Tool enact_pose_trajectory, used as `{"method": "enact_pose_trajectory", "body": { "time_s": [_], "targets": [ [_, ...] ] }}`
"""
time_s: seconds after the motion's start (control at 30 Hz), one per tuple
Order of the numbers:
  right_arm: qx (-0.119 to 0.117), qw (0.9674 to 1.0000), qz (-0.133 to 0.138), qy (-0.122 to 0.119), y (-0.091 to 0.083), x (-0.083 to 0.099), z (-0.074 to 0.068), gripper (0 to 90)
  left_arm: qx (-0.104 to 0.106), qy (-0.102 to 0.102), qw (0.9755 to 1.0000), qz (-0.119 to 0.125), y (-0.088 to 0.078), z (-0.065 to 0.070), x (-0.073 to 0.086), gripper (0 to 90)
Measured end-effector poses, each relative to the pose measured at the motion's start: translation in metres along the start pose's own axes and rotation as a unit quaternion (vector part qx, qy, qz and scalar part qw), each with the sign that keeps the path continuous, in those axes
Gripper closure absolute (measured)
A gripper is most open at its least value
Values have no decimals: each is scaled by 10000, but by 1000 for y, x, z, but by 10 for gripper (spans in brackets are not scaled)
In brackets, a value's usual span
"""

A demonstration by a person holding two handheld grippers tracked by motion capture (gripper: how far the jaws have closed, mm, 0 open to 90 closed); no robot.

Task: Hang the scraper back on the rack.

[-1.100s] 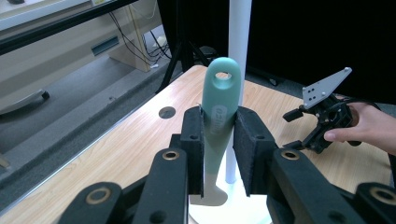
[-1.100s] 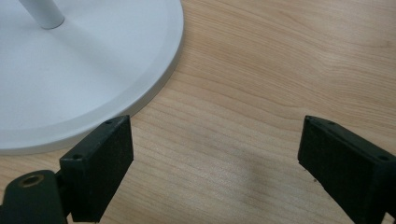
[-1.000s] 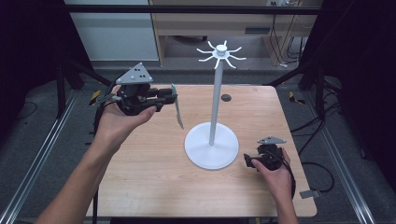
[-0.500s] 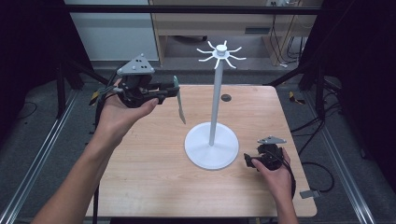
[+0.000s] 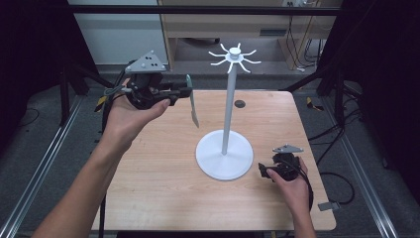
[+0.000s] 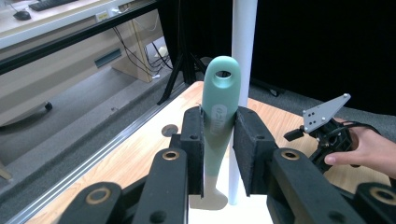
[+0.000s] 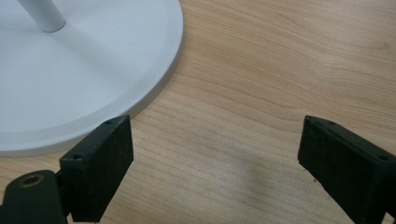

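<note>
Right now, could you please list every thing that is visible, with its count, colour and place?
light wooden table: one, pale wood, centre of the high view.
white metal stand with round base and hook arms on top: one, white, upright on the table, right of centre.
mint-green spatula with a hanging hole in its handle: one, green handle and pale blade, clamped in the left hand-held gripper, raised above the table's far left part.
small dark round spot in the table top: one, dark, near the far edge behind the stand.
left hand-held gripper: one, black with grey plate, shut on the spatula.
right hand-held gripper: one, black with grey plate, jaws open, low beside the stand's base.
</note>
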State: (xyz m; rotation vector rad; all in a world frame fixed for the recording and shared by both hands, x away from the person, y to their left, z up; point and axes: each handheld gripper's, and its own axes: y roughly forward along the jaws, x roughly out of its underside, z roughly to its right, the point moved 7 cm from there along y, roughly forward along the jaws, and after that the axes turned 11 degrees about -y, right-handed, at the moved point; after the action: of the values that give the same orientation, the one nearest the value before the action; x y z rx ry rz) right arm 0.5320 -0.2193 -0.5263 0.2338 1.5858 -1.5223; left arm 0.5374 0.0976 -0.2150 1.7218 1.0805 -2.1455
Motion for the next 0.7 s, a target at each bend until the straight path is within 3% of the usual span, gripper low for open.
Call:
{"method": "enact_pose_trajectory", "body": {
  "time_s": [0.7],
  "targets": [
    [-10, 10000, 10, 0, -1, 0, -1, 108, -55, 42, 10000, -23, 6, 2, -21, 742]
  ]
}}
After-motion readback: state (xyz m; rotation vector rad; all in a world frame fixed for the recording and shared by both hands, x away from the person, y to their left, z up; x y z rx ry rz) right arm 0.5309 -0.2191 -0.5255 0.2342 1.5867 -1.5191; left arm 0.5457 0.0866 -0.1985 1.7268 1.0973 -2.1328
